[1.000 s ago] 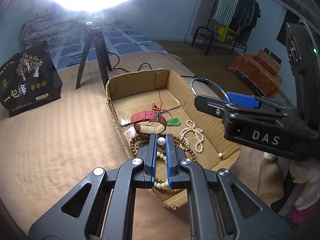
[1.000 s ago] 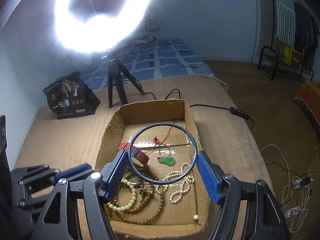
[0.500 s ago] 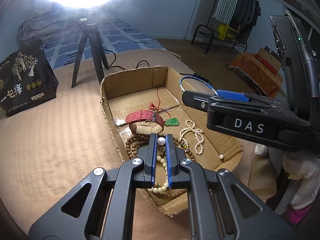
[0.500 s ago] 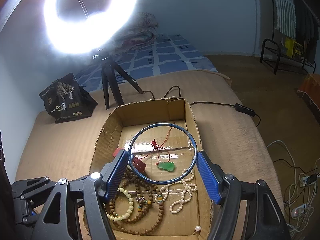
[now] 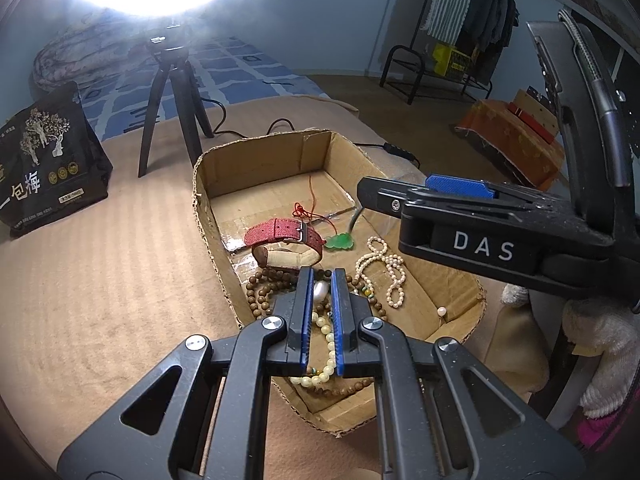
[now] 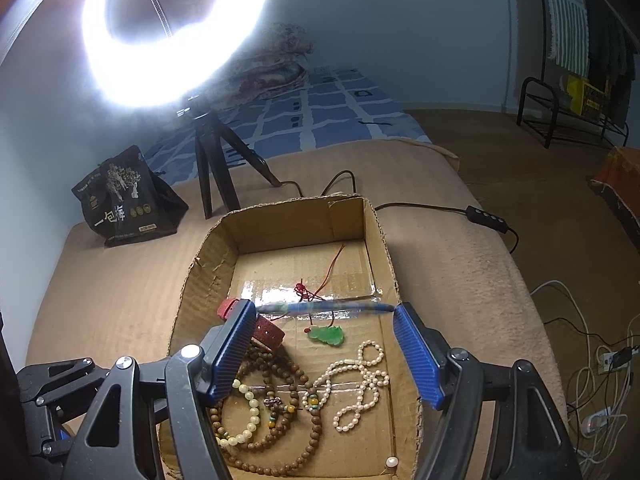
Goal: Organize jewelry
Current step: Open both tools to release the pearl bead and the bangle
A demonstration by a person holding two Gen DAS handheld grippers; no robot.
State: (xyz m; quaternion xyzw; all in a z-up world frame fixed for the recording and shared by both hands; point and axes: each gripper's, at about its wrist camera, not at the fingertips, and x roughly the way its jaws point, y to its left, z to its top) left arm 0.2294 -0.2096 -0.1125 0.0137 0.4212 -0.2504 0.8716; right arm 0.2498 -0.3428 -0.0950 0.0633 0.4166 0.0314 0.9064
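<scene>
An open cardboard box lies on the tan bed cover. In it are a red-strapped watch, a green pendant on red cord, a white pearl necklace, brown bead strands and a loose pearl. My left gripper hovers over the near end of the box, shut on a white pearl. My right gripper is above the middle of the box and its jaws are opening. A blue bangle shows as a blurred, edge-on streak between the fingertips, slipping free.
A ring light on a black tripod stands behind the box, with a black printed bag to its left. A cable with an inline switch runs past the far right corner. White cords lie on the floor at right.
The blue bangle stood upright in the right jaws; it has tipped flat and blurred as they widened. The left gripper still pinches the pearl.
</scene>
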